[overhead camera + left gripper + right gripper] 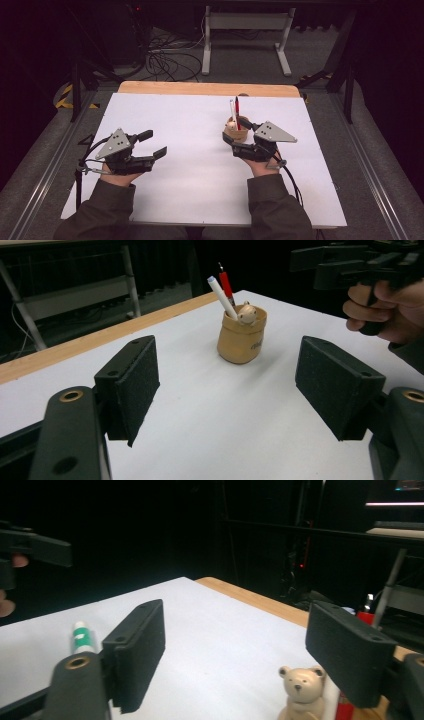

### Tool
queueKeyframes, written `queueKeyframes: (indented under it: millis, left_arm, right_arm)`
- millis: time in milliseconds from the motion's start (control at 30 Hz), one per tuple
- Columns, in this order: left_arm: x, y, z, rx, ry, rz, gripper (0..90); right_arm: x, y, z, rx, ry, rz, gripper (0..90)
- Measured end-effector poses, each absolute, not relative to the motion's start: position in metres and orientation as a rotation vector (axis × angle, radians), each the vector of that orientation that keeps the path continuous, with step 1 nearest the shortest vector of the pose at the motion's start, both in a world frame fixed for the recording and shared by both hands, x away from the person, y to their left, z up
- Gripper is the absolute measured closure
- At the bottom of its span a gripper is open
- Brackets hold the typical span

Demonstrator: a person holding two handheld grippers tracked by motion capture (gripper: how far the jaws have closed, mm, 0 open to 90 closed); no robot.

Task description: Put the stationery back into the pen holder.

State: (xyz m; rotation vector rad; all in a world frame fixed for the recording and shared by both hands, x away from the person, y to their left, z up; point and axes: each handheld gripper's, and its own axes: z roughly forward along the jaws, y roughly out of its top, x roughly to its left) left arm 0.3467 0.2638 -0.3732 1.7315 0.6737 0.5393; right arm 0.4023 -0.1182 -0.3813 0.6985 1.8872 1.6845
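Note:
A tan pen holder (236, 132) stands right of the table's middle with a small bear figure (246, 314) on its rim. A white pen (219, 294) and a red pen (226, 285) stick up out of it. My right gripper (239, 132) hovers just over the holder, open, its pads touching nothing. In the right gripper view (235, 650) the bear (301, 685) sits low between the jaws, and a white pen end with green bands (81, 637) rises beside the left jaw. My left gripper (154, 144) stands open at the left with nothing in it, facing the holder (241, 337).
The white tabletop (200, 170) has a wooden strip (207, 88) along its far edge. Behind the table are a white metal frame (245, 22) and loose cables (167, 62) on the floor. Dark stands flank both sides.

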Motion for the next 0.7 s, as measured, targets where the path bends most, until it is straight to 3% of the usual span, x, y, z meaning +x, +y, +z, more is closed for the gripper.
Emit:
queueKeyframes:
  millis: [400,700]
  left_arm:
    - [0.347,0.281,-0.369,1.718,0.703,0.568,26.0]
    - [0.346,0.288,-0.366,1.706,0.714,0.575,25.7]
  right_arm:
    - [0.398,-0.097,-0.381,0.631,2.0,1.674,13.9]
    - [0.397,-0.058,-0.383,0.572,2.095,1.6,14.5]
